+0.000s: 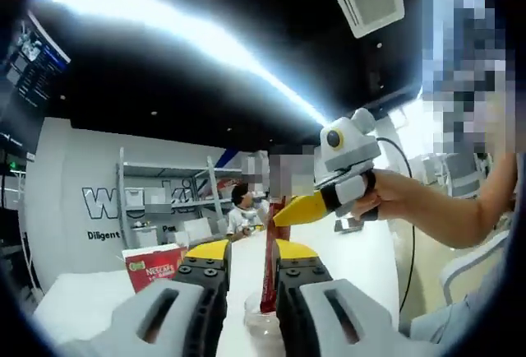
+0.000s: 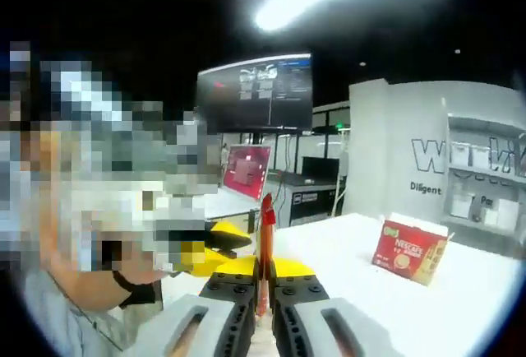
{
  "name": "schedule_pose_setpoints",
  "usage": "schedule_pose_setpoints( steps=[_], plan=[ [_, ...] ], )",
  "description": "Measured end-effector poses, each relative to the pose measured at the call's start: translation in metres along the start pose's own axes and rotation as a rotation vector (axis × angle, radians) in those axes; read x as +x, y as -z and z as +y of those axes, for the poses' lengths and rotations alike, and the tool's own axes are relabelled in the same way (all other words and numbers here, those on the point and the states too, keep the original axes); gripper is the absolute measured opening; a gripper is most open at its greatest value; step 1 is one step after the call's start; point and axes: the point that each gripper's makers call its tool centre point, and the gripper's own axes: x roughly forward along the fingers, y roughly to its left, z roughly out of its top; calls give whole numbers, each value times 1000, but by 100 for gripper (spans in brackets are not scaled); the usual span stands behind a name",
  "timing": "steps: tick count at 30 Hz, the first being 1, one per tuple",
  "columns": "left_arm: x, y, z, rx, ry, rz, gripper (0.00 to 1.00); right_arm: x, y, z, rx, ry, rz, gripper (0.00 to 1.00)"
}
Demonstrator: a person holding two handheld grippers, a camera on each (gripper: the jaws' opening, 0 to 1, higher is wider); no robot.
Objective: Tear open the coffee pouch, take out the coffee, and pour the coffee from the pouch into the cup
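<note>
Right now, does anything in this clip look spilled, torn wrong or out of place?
Nothing stands out. The slim red coffee pouch is pinched upright by both claws, left claw and right claw, over the clear plastic cup; the red cardboard coffee box sits upright on the white table.

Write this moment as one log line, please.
coffee stick: upright, gripped by left gripper | right gripper: pinching stick's top | cup: below stick | coffee box: on table

The lower end of the coffee pouch [image 1: 269, 279] is hidden between the jaws of the left tool [image 1: 251, 268], and the cup [image 1: 261, 330] beneath it is cut off by the picture's bottom edge. In the right gripper view, the left tool [image 2: 215, 252] is partly hidden. The fine print on the red box [image 2: 408, 252] is too small to read.
</note>
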Motion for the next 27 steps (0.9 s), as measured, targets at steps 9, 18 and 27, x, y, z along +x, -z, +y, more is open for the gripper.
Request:
schedule_pose_setpoints(
  steps=[9,18,27],
  plan=[
    [11,-3,-2,-115,178,12,23,6,-6,5,-47,-110,114,6],
    [14,2,-13,-137,317,45,25,1,-19,4,-22,-224,112,6],
    [35,3,-22,-128,430,103,21,2,-18,6,13,-328,109,6]
  ],
)
